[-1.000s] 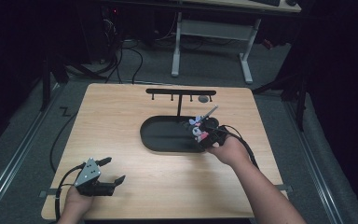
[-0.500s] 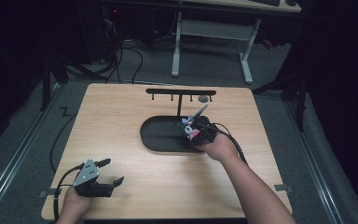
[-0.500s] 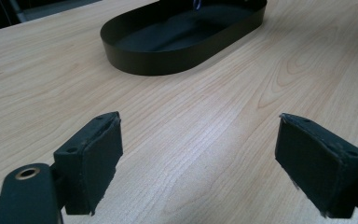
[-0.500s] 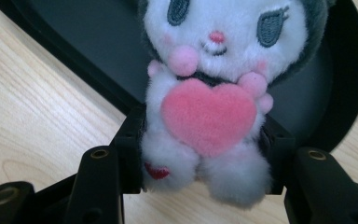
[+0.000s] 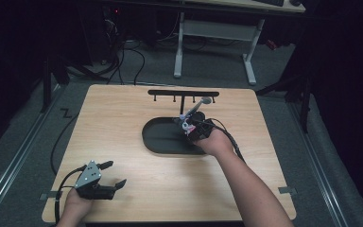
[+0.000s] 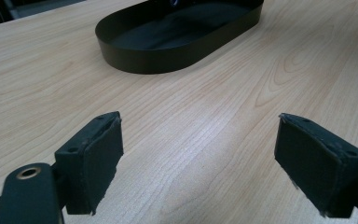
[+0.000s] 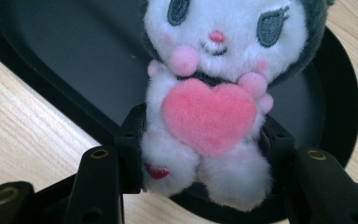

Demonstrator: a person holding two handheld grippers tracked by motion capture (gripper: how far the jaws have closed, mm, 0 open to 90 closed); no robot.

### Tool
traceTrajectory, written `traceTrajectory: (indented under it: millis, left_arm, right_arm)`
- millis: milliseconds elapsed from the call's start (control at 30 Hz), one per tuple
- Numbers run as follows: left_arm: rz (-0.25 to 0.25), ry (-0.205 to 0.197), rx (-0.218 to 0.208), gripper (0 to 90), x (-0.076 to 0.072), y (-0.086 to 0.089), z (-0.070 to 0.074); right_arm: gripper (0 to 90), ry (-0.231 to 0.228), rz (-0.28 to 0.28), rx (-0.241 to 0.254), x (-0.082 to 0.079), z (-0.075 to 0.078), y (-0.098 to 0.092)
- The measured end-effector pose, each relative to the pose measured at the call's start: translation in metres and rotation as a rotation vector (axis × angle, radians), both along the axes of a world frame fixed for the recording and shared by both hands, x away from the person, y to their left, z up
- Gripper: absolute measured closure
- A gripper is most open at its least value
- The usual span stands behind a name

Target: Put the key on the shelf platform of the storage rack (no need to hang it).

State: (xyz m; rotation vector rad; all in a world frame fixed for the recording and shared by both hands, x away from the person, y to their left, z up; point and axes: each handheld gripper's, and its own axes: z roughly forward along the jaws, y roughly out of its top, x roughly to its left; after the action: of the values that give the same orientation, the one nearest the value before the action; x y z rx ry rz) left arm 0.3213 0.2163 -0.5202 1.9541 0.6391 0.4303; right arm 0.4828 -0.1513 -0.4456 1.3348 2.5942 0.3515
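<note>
So nearest to me, my left claw (image 5: 108,174) sits low over the near left corner of the table (image 5: 123,118), jaws spread wide apart with nothing but bare wood grain between them in the left gripper view. Further out, around the middle of the table, my right claw (image 5: 189,126) is clamped on a little plush toy (image 7: 209,93), white with a dark hood, pink cheeks and a big pink heart on its tummy. In the right gripper view the jaws squeeze it at both hips, and it hangs right over the near rim of the black oval tray (image 7: 65,70), with the tray floor behind its head. Past that, toward the far edge of the table, there's a black rack with small hooks (image 5: 183,94) standing just behind the tray.
</note>
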Motion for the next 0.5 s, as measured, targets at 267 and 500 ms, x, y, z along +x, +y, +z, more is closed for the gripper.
traceTrajectory:
  millis: [267,500]
  left_arm:
    - [-0.015,0.003,0.0,16.1,0.0,0.001,0.001]
    - [-0.016,0.008,-0.001,16.2,0.001,0.001,0.0]
  right_arm:
    - [48.1,0.007,0.014,0.003,0.005,-0.007,0.014]
    - [48.0,0.051,-0.01,-0.038,0.008,-0.022,0.011]
